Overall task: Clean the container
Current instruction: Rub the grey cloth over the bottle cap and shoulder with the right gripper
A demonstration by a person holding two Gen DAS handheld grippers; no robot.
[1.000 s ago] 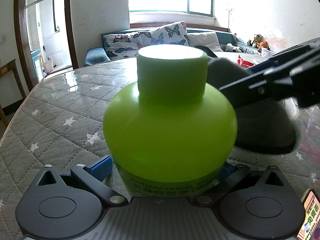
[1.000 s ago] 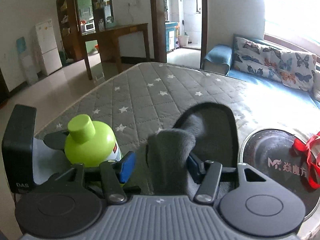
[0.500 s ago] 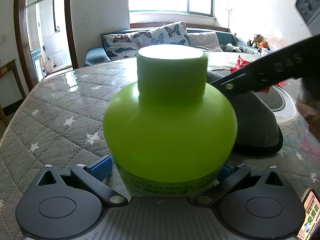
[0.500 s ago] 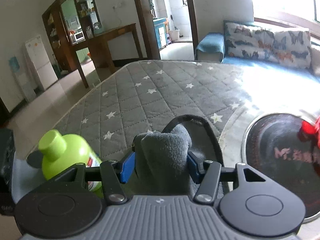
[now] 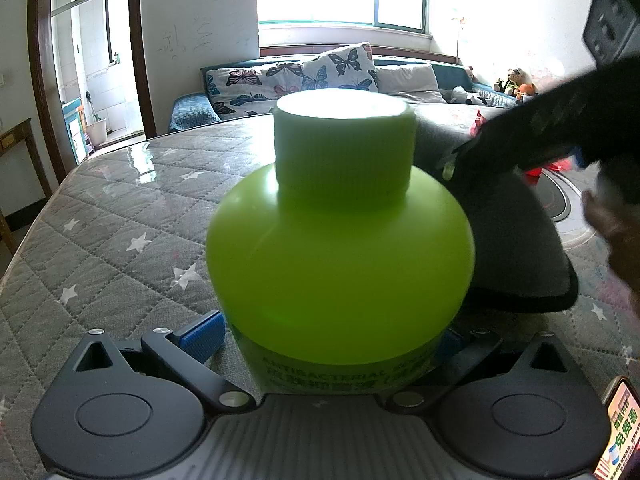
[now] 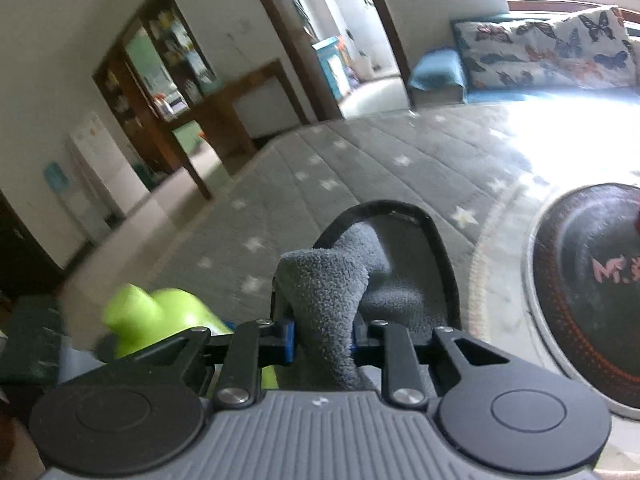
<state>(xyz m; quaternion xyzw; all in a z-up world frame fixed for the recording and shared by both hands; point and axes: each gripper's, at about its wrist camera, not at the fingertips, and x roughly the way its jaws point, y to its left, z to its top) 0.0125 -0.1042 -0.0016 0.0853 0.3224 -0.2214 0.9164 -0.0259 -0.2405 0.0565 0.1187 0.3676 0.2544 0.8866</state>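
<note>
left gripper [image 5: 330, 336] clamps green bottle [image 5: 340, 256] w/ "antibacterial" label; right gripper [image 6: 323, 338] pinches grey cloth [image 6: 324, 292].

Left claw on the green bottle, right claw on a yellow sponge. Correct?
Not quite. The right claw is clamped on a grey cloth, not a yellow sponge; the right wrist view shows it. The left claw does hold the green bottle.

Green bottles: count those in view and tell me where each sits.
1. The green bottle stands on the star-patterned table, clamped in the left tool, beside the grey cloth.
</note>
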